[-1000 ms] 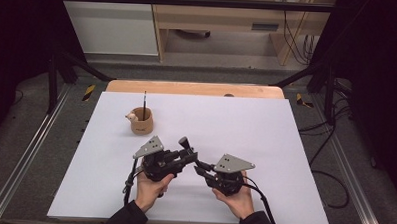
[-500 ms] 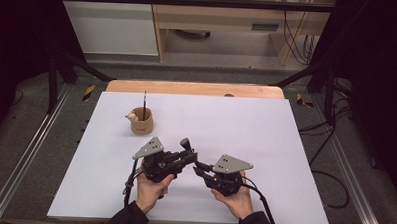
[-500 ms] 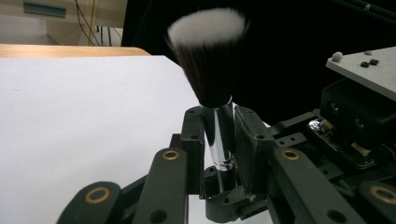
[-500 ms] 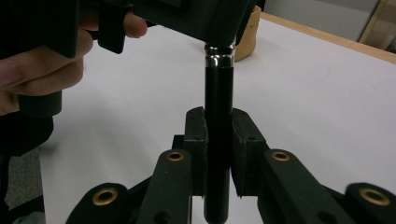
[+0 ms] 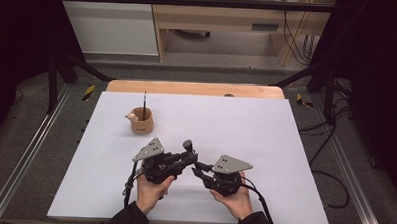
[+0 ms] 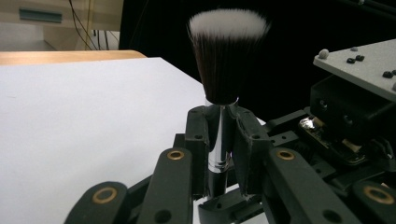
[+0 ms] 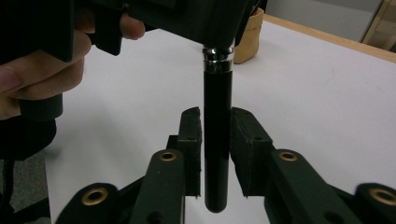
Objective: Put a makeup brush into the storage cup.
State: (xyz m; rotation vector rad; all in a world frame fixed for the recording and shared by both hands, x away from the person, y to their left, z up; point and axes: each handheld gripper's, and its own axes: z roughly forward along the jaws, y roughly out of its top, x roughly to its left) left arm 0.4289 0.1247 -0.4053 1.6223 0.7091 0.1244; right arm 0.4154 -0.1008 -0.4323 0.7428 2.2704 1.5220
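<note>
A makeup brush [image 6: 227,51] with a dark, white-tipped head stands upright near the table's front middle [image 5: 188,144]. My left gripper [image 6: 220,135] is shut on its silver ferrule, and its jaws have just been closing. From the right, my right gripper [image 7: 215,135] reaches the brush's black handle [image 7: 217,93] below. Its jaws have just been opening; the handle stands between the pads [image 7: 191,140] with a thin gap. In the high view the left gripper [image 5: 189,159] and right gripper [image 5: 199,168] meet tip to tip.
A tan wooden cup [image 5: 142,124] with a thin dark stick [image 5: 145,102] in it stands behind and left of the hands on the white table [image 5: 266,134]. The wooden edge [image 5: 197,88] runs along the back. A metal frame [image 5: 19,161] borders the table.
</note>
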